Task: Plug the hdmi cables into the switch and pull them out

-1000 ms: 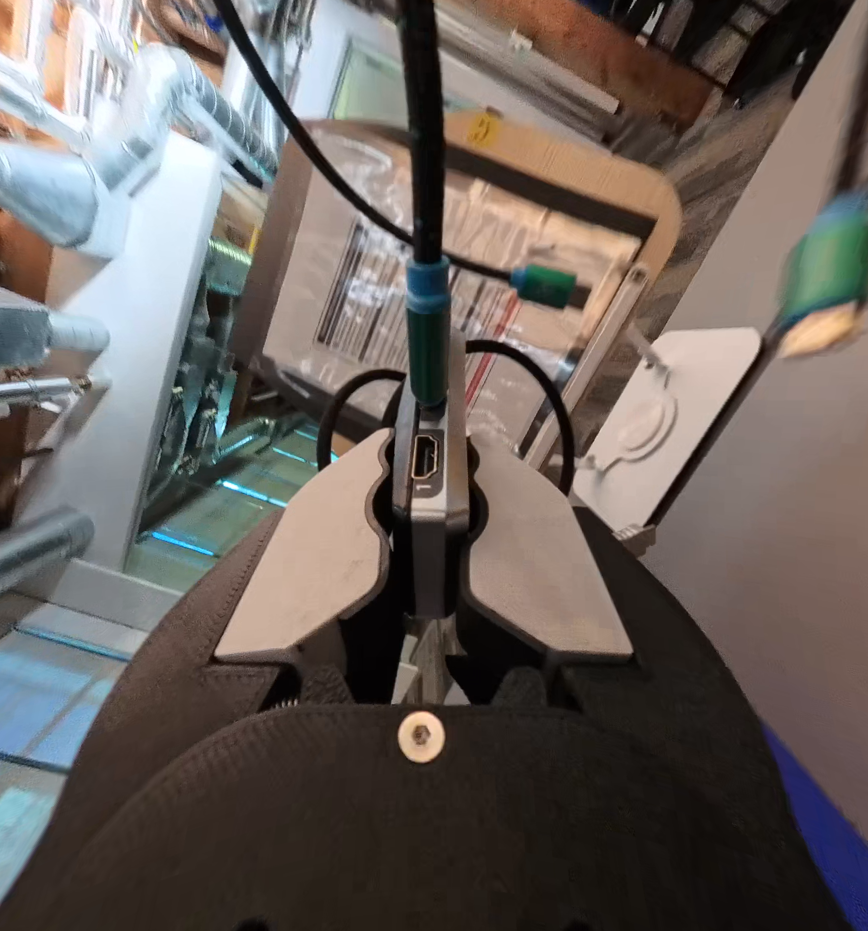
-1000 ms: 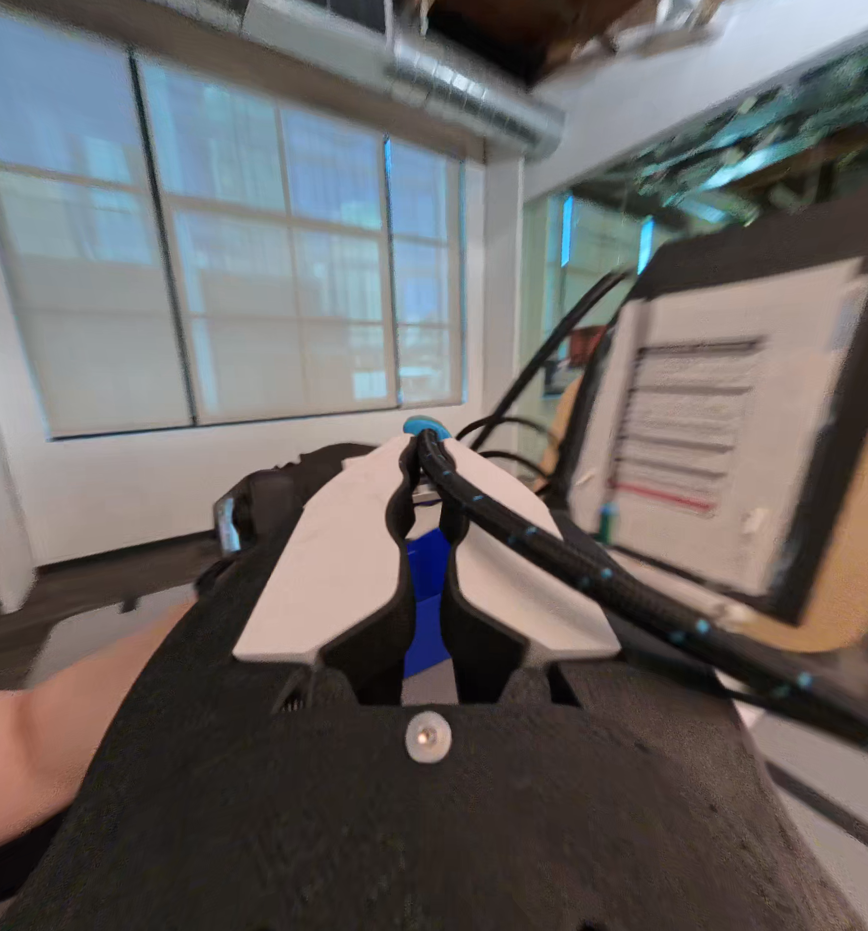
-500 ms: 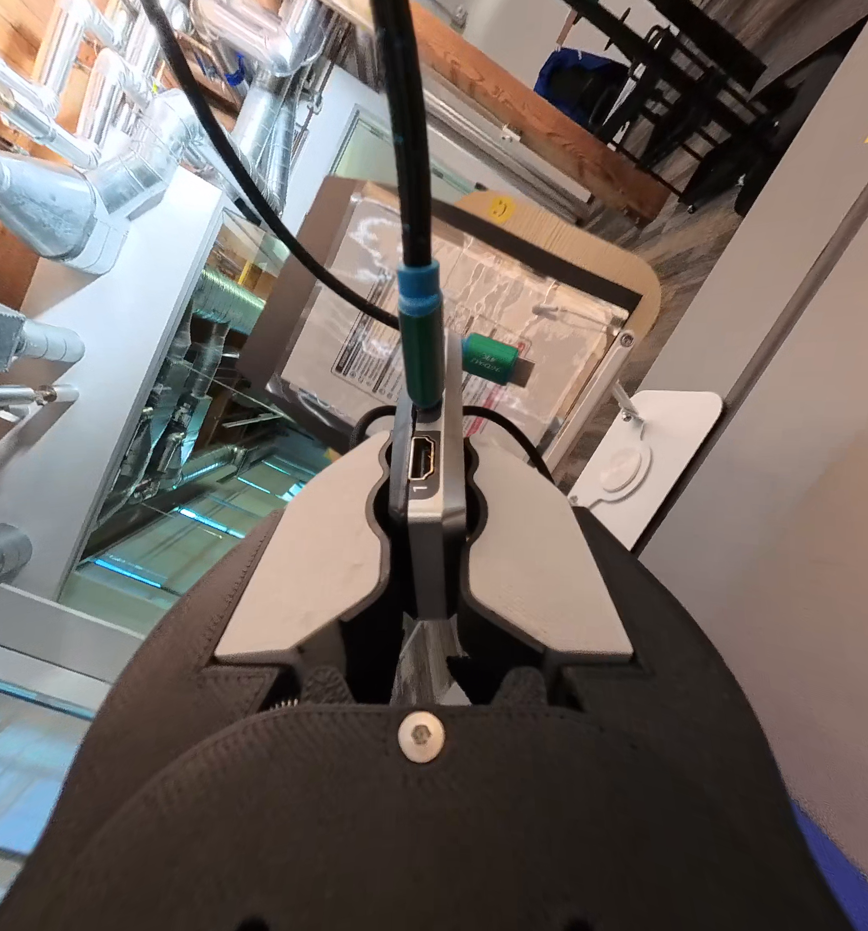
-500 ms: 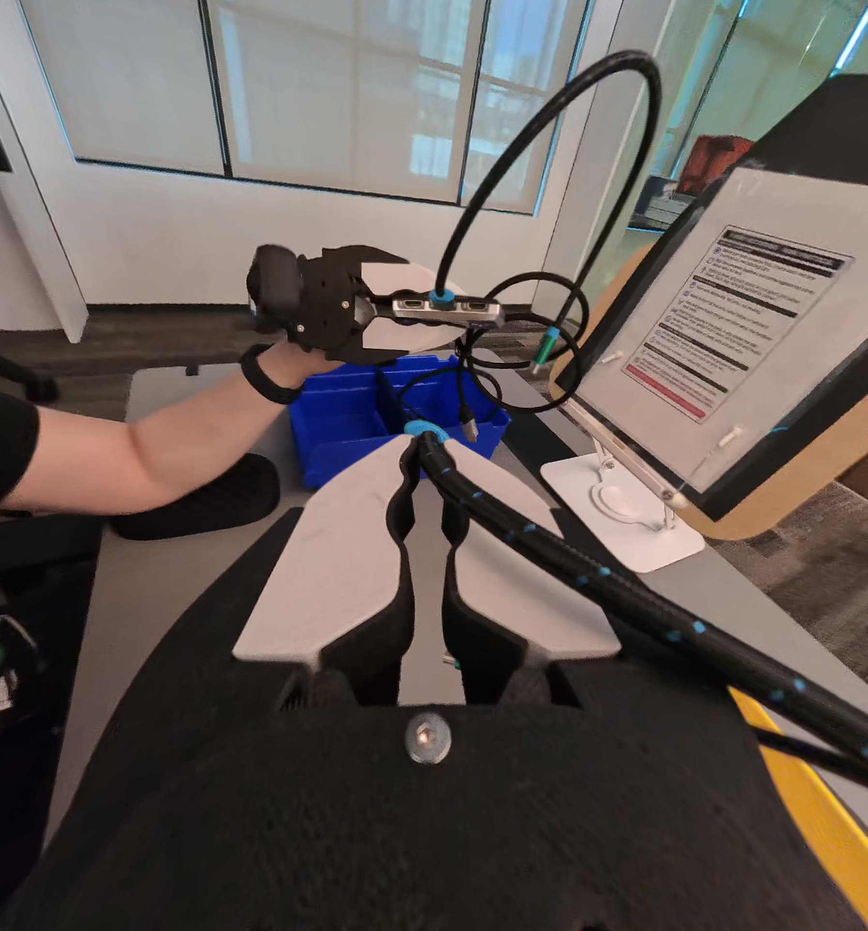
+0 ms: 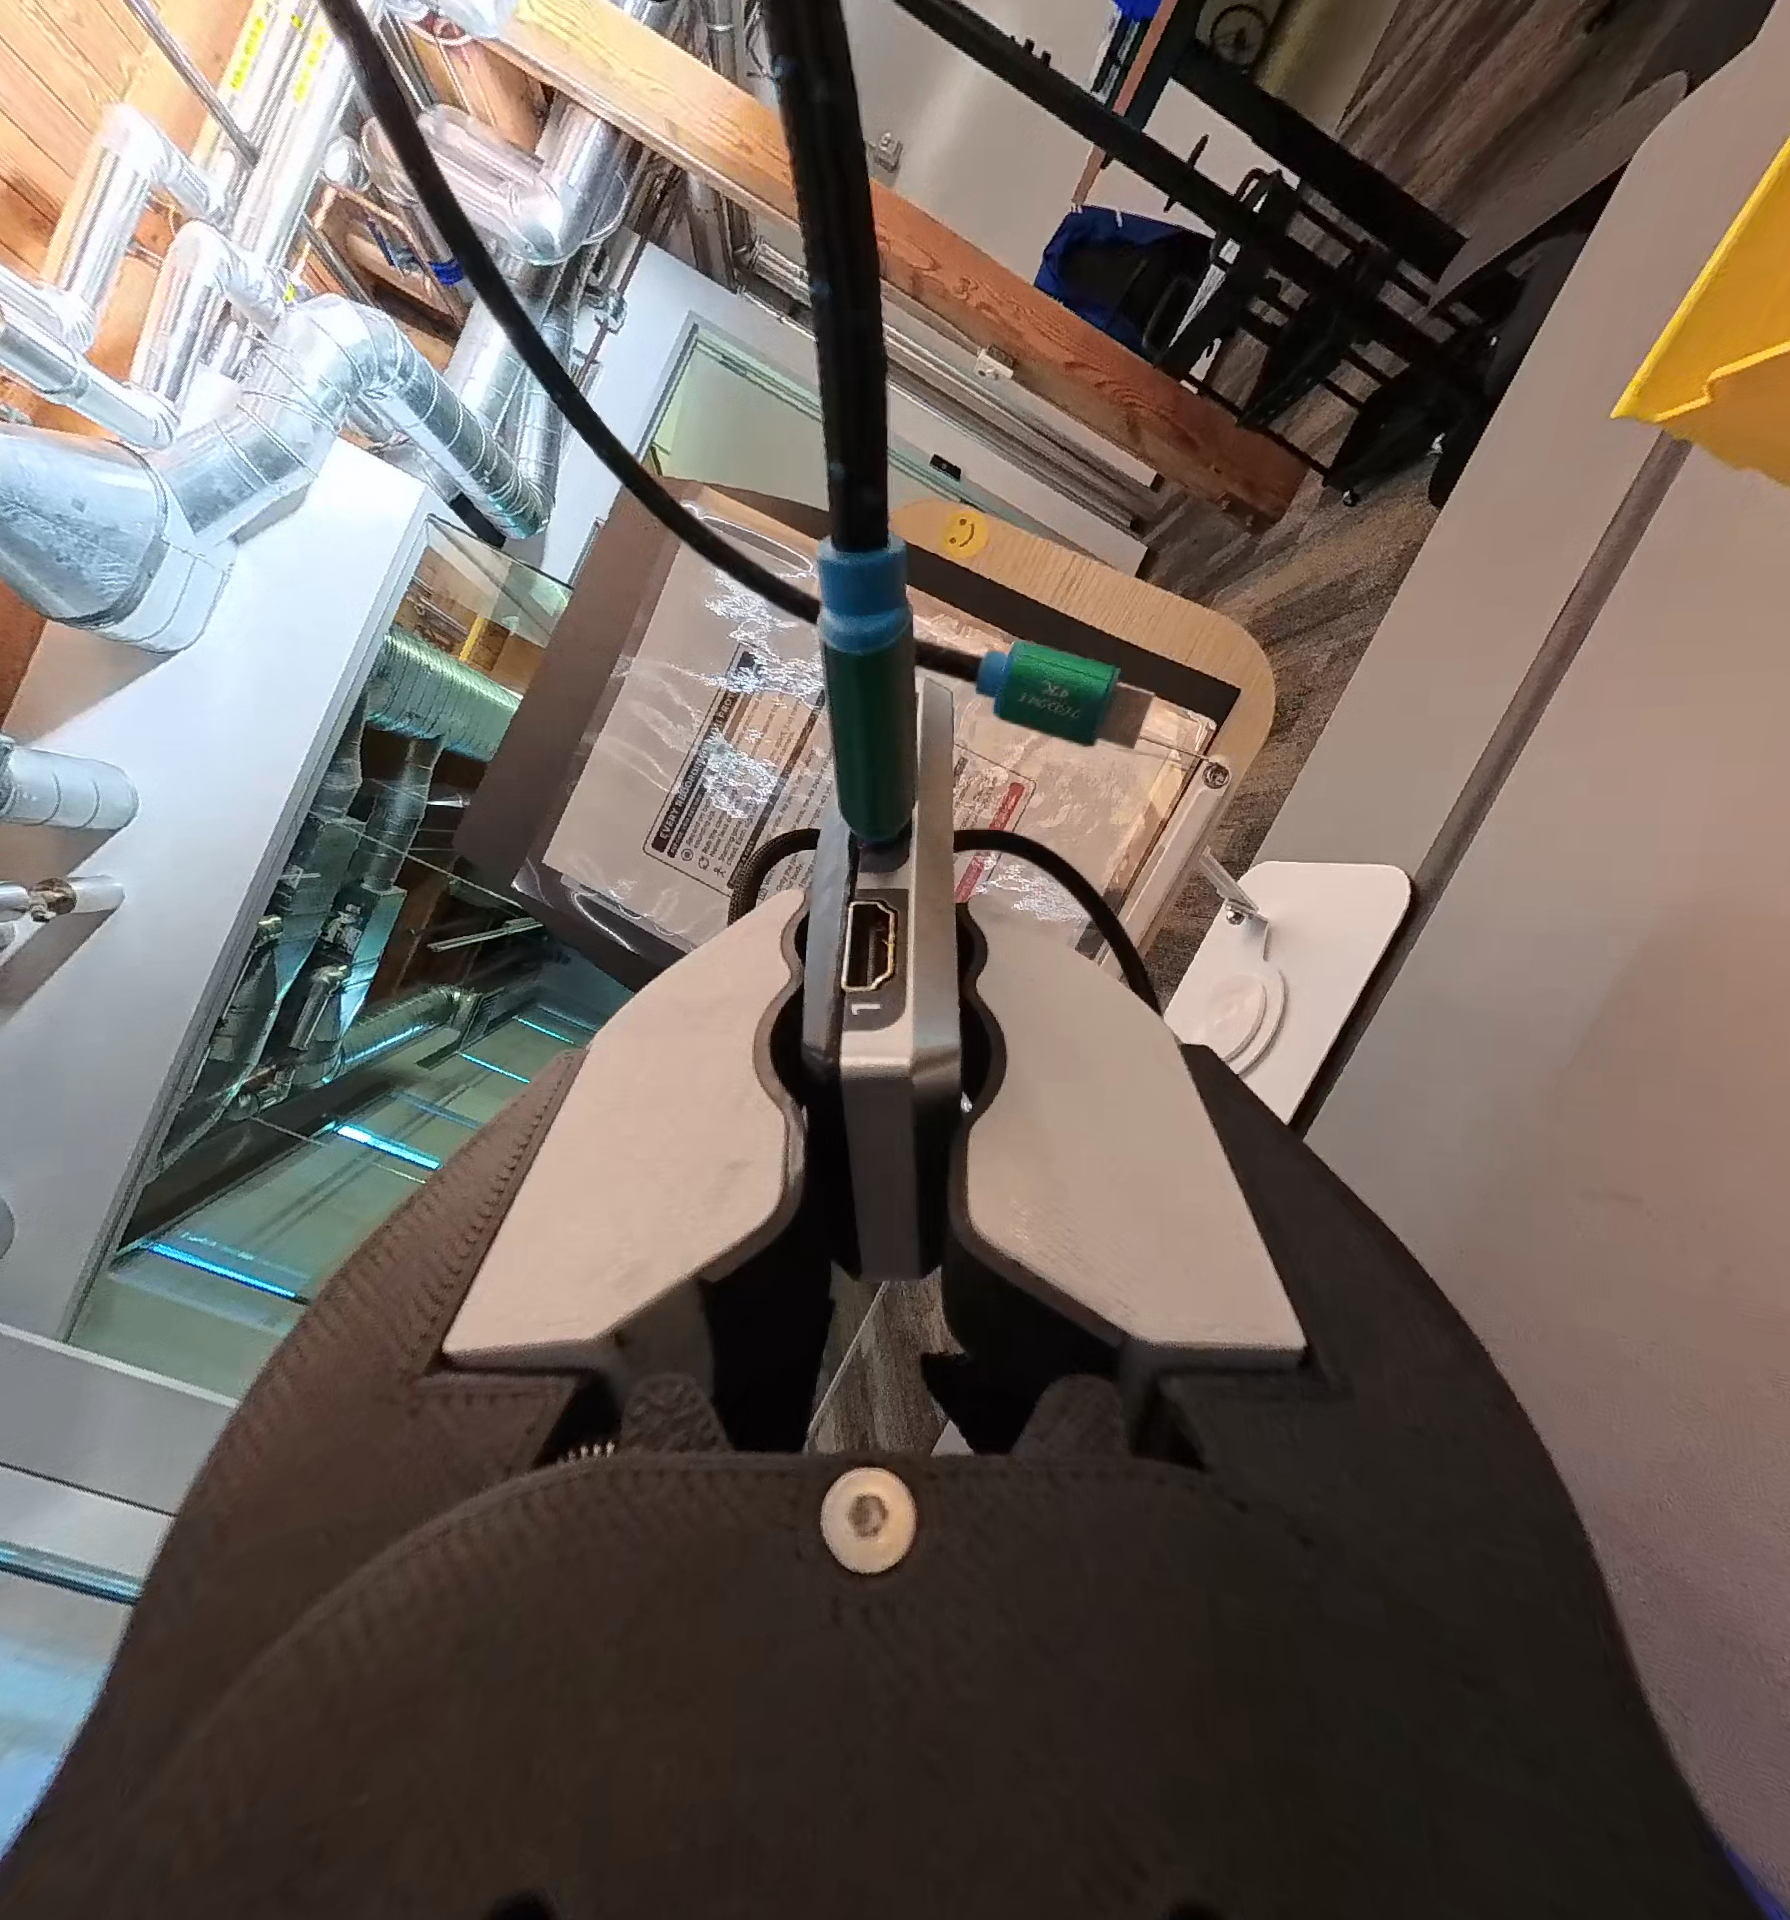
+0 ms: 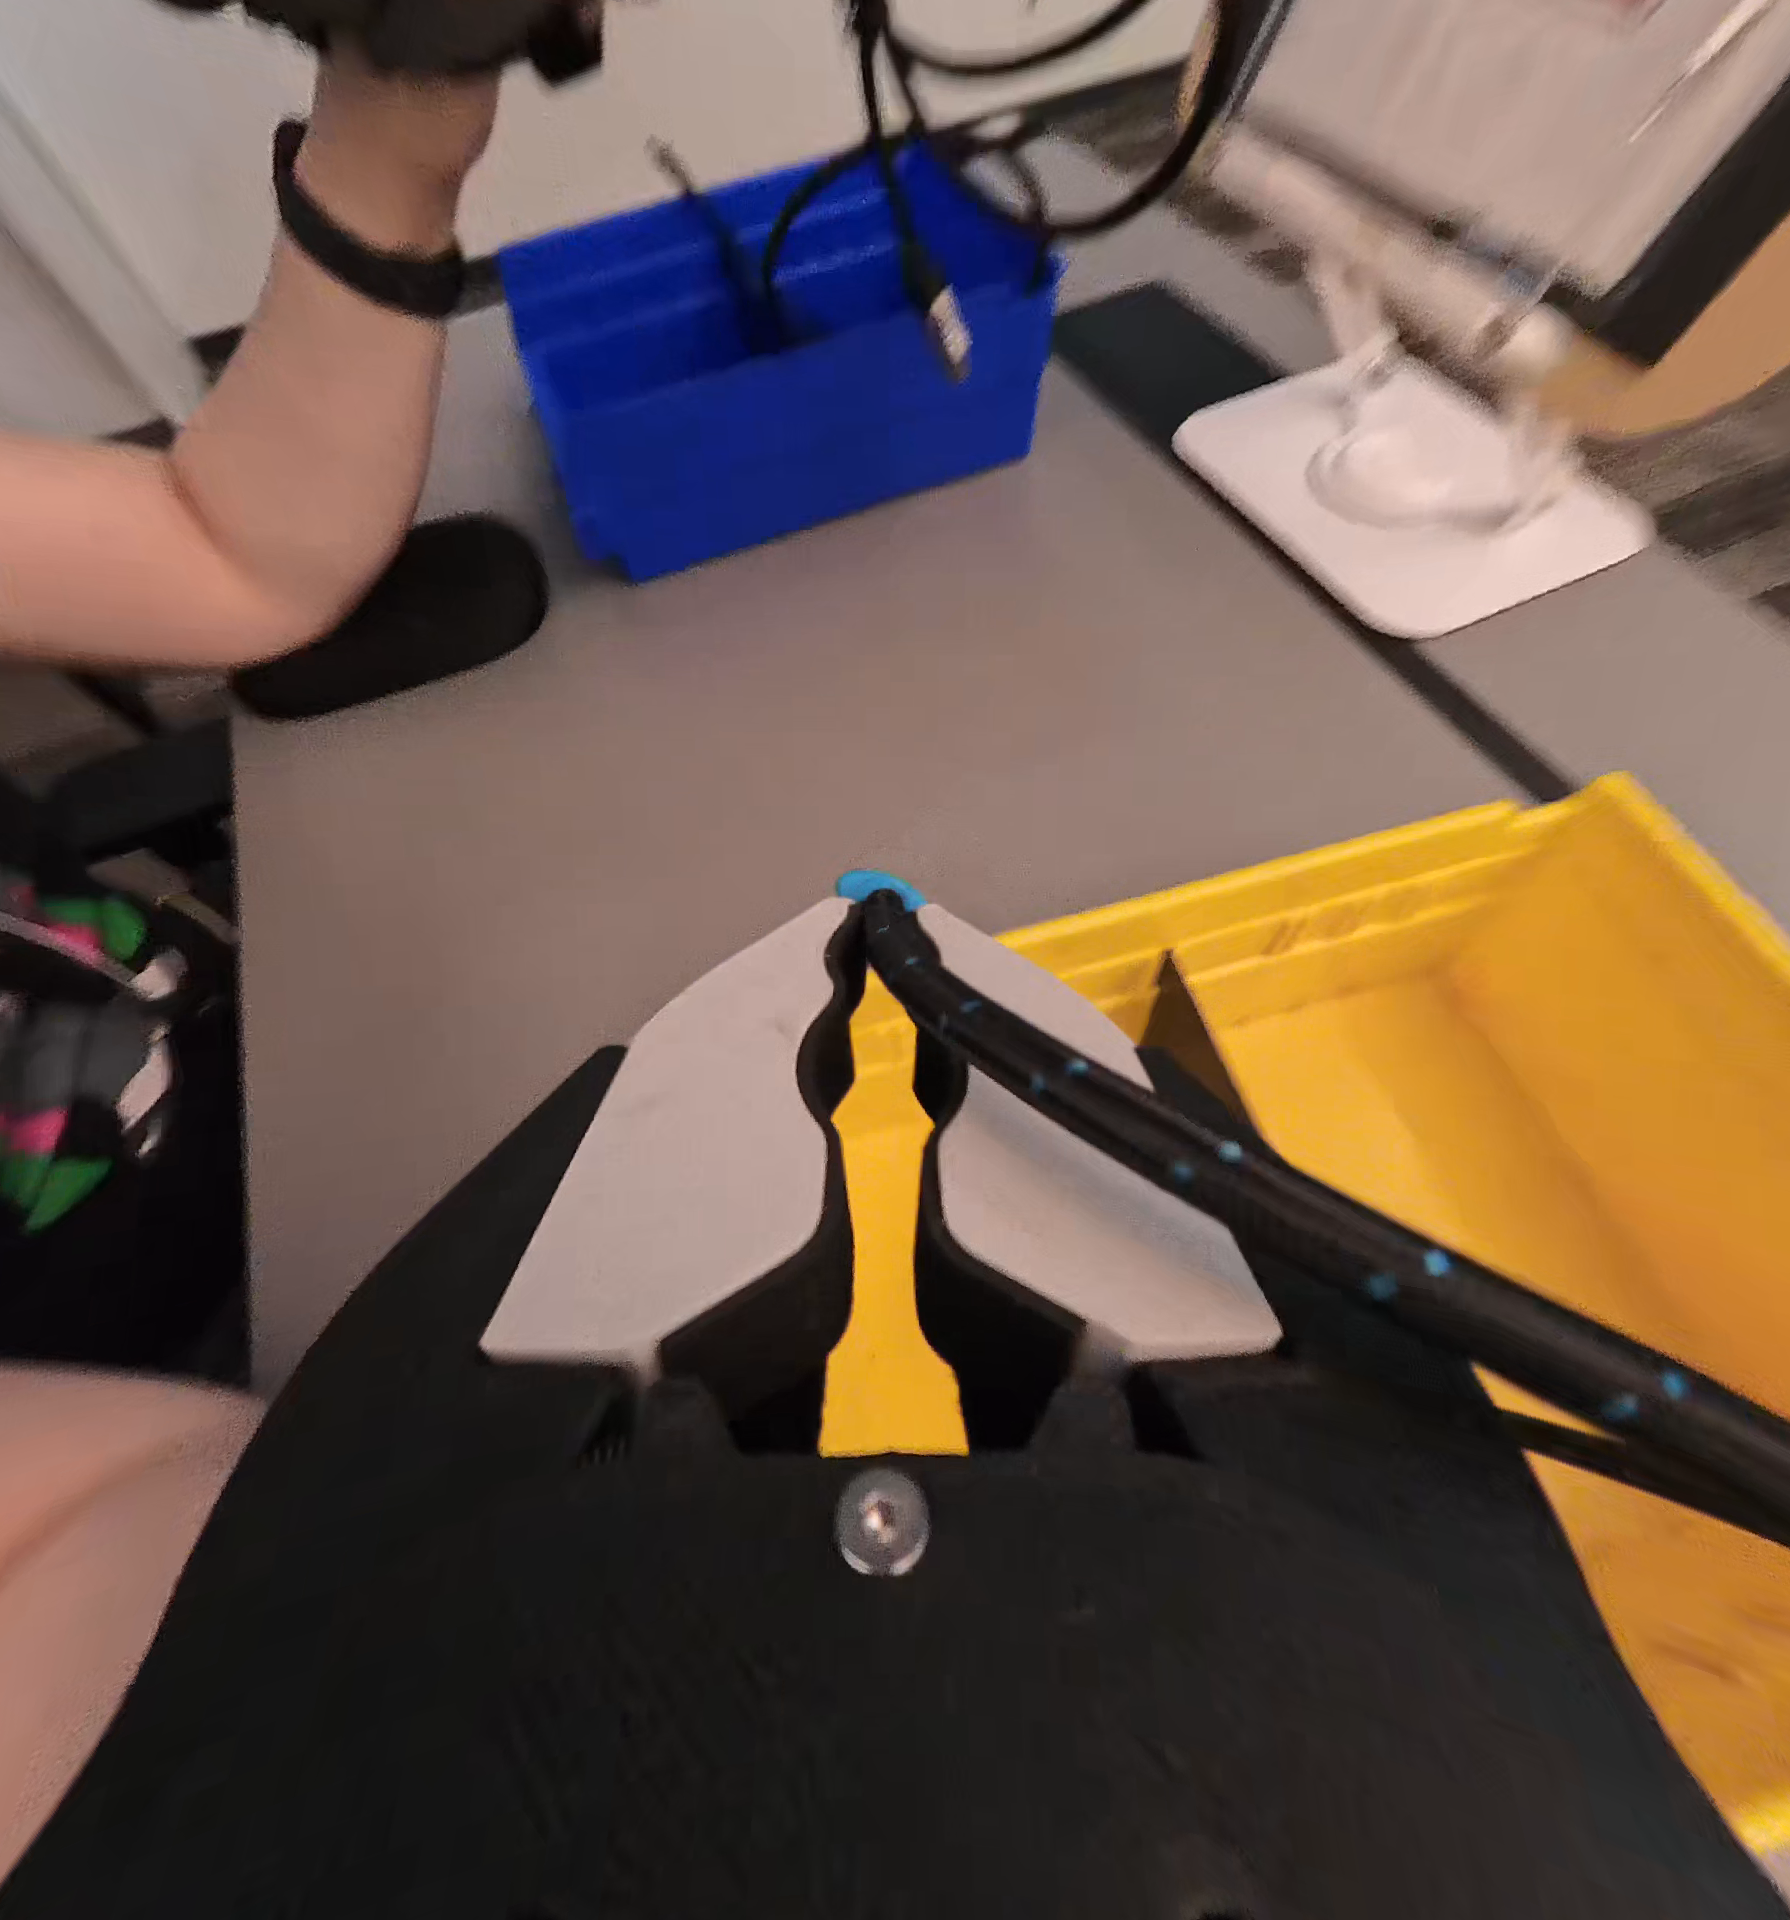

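Flat metal switch (image 5: 886, 1060), braided cable (image 6: 1234, 1164)

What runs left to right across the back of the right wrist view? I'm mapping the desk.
Forearm → blue bin → white stand base.

I see pale grey fingers (image 5: 683, 1132) on my left gripper's black ribbed body, closed on a dark grey switch (image 5: 896, 1081) with a gold-rimmed port. The plug (image 5: 867, 717) in it is green with a blue collar, and a second green plug (image 5: 1052, 691) hangs beside it. On my right, the cable (image 6: 1182, 1169) is black with blue flecks. The bin (image 6: 1493, 1039) beneath is yellow, another bin (image 6: 797, 426) blue, the tabletop (image 6: 766, 727) grey
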### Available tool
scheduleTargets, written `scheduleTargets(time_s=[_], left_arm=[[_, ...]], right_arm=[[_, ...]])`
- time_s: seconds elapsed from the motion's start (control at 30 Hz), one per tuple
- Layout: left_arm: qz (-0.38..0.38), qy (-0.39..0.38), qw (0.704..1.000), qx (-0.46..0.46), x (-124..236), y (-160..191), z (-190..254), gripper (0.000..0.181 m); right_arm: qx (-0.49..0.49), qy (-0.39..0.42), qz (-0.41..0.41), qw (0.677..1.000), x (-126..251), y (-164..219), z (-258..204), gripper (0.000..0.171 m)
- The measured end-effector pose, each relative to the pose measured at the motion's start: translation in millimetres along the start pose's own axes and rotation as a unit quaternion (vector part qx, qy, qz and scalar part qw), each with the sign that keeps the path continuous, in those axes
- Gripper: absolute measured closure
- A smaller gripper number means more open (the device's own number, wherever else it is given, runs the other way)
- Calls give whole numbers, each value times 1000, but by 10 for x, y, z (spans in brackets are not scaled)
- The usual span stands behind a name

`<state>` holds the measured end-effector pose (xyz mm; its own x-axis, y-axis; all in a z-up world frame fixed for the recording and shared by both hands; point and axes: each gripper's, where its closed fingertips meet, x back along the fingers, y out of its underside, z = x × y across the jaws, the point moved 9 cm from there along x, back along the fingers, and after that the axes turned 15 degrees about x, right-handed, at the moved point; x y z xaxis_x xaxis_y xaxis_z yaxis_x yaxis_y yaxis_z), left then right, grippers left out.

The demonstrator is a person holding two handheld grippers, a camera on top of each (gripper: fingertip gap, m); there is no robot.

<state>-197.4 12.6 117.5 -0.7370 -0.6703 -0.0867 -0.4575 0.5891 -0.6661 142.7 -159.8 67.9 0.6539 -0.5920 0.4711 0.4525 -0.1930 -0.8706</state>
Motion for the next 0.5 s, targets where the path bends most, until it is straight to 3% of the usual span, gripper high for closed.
scheduleTargets(time_s=[0.17,0.3,0.5], left_arm=[[-1,2,1000,-2,1,-14,13,160],[-4,6,1000,-8,-14,-17,45,160],[-7,15,1000,-16,-40,-26,115,160]], right_arm=[[15,-84,-16,996,-61,166,-112,164],[2,-154,-81,985,-98,236,-295,164],[-73,-52,-253,963,-259,380,-99,164]])
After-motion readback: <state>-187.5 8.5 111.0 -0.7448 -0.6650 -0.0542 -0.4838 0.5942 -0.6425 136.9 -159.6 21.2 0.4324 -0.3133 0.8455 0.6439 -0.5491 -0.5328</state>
